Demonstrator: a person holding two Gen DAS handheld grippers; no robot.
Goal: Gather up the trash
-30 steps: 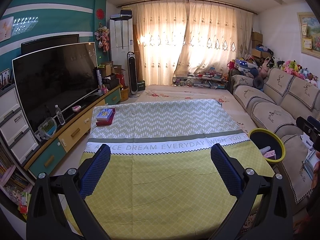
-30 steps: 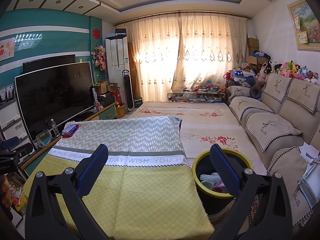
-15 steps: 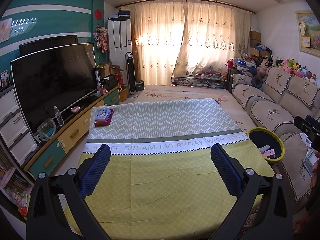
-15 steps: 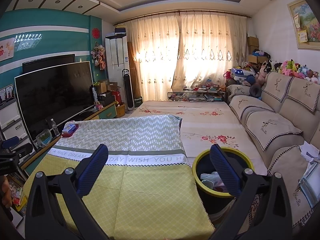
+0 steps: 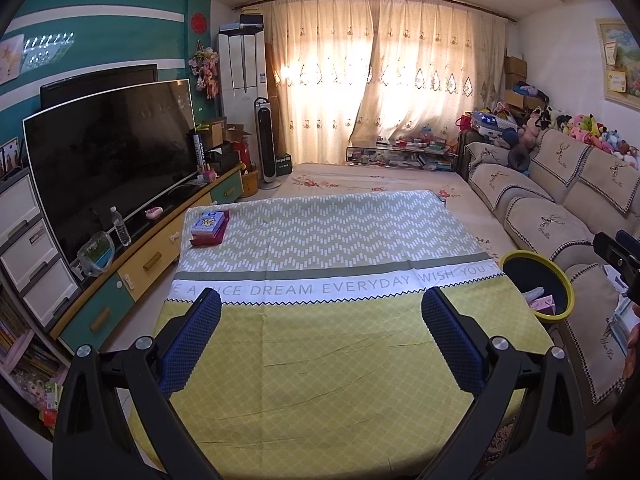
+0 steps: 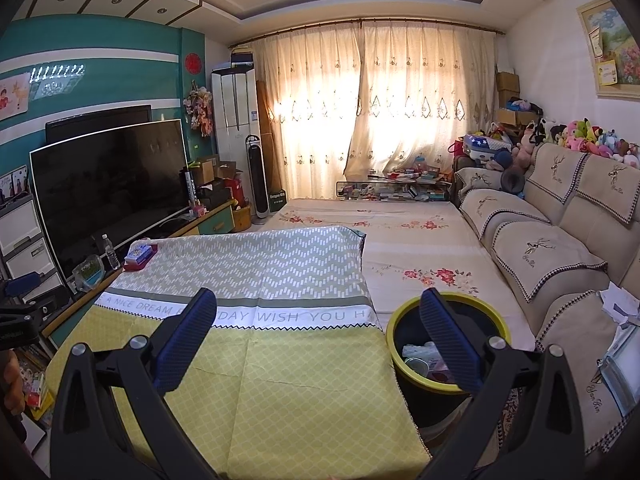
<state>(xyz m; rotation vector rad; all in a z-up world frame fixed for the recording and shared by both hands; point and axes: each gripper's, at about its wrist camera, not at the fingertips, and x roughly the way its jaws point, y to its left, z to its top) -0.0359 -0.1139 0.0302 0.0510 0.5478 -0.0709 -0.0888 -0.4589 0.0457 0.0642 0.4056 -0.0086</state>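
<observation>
Blue-padded and spread wide, both tongs hang empty above the near, yellow-green end of the cloth: our left tongs (image 5: 320, 344) over the middle of the tabletop (image 5: 320, 360), our right tongs (image 6: 320, 340) at its right edge. Nothing lies between either pair of pads.

Outward from the right tongs, the bin (image 6: 404, 368), black with a yellow rim, stands on the floor just beside the tabletop's right edge, partly behind the right-hand pad. Inside it we see crumpled wrappers, something pink and what may be a small cup; the lens blurs the detail. From the left tongs the same bin (image 5: 560, 280) lies off to the right, past the cloth's edge, so our right hand is the nearer one to it.

On the cloth we can find no loose trash. The only thing there is a box (image 5: 209, 227) at the far left corner, its long axis running away from us, closer to our left tongs. We judge the collecting nearly or wholly done, unless that box counts.
</observation>
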